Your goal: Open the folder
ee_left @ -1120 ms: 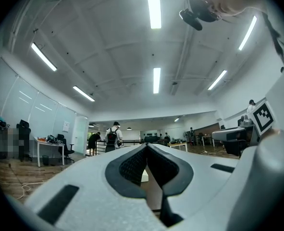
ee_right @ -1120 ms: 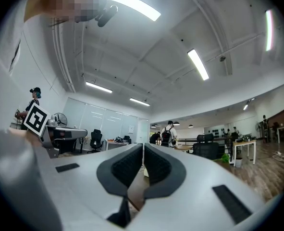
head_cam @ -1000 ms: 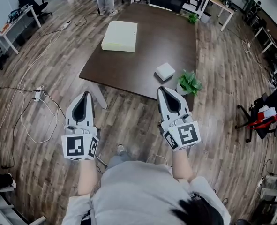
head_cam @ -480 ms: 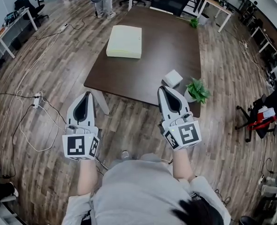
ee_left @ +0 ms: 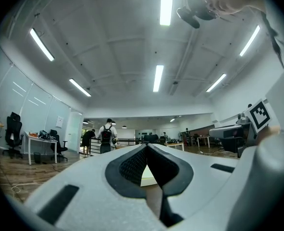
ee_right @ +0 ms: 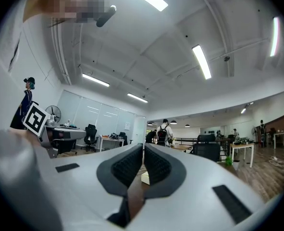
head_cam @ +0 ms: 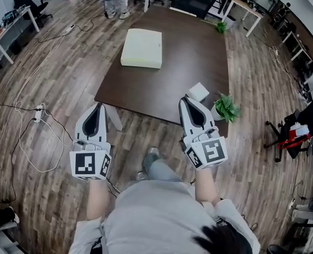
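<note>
The pale cream, flat rectangular folder (head_cam: 141,47) lies closed on the dark brown wooden table (head_cam: 188,57). Left gripper (head_cam: 97,106) and right gripper (head_cam: 187,100): jaws closed, empty, well apart from the folder.

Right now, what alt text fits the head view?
A person holds the left gripper and right gripper, jaws shut, over a wooden floor, short of a dark table bearing a pale folder and white box, with a plant at its corner.

Folder (head_cam: 141,47) on the tabletop (head_cam: 185,52) toward its far left, small box (head_cam: 198,92) by the near right edge, potted plant (head_cam: 226,109) just beside that corner, left gripper (head_cam: 97,107) and right gripper (head_cam: 187,99) side by side over the floor (head_cam: 145,136) in front.
</note>
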The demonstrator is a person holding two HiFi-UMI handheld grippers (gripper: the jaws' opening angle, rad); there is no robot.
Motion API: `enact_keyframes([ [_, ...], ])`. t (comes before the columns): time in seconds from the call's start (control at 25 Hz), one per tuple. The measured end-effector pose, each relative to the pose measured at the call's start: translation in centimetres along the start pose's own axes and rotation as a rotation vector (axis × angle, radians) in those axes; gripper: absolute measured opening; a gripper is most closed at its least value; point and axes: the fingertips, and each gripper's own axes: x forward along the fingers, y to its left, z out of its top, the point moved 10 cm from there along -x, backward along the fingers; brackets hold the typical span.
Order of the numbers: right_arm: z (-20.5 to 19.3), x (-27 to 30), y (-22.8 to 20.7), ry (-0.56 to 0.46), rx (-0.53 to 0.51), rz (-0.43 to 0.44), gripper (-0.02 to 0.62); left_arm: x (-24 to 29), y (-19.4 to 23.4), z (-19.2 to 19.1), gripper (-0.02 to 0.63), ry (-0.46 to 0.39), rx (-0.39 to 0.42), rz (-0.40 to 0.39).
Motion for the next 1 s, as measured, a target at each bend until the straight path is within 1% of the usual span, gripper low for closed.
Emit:
enact_keyframes([
  [0.16, -0.8, 2.7, -0.9, 0.001, 0.009, 0.006, 0.015, 2.3, 1.6, -0.4, 0.008, 0.009, 0.009, 0.012],
  [0.44, -1.8, 8.4, -4.1, -0.009, 0.024, 0.013, 0.015, 7.9, 3.6, -0.9, 0.008, 0.008, 0.021, 0.016],
  [1.0, -3.5, 20.1, -11.9, -0.021, 0.033, 0.055, 0.015, 20.8, 6.2, -2.2, 0.008, 0.015, 0.04, 0.031],
])
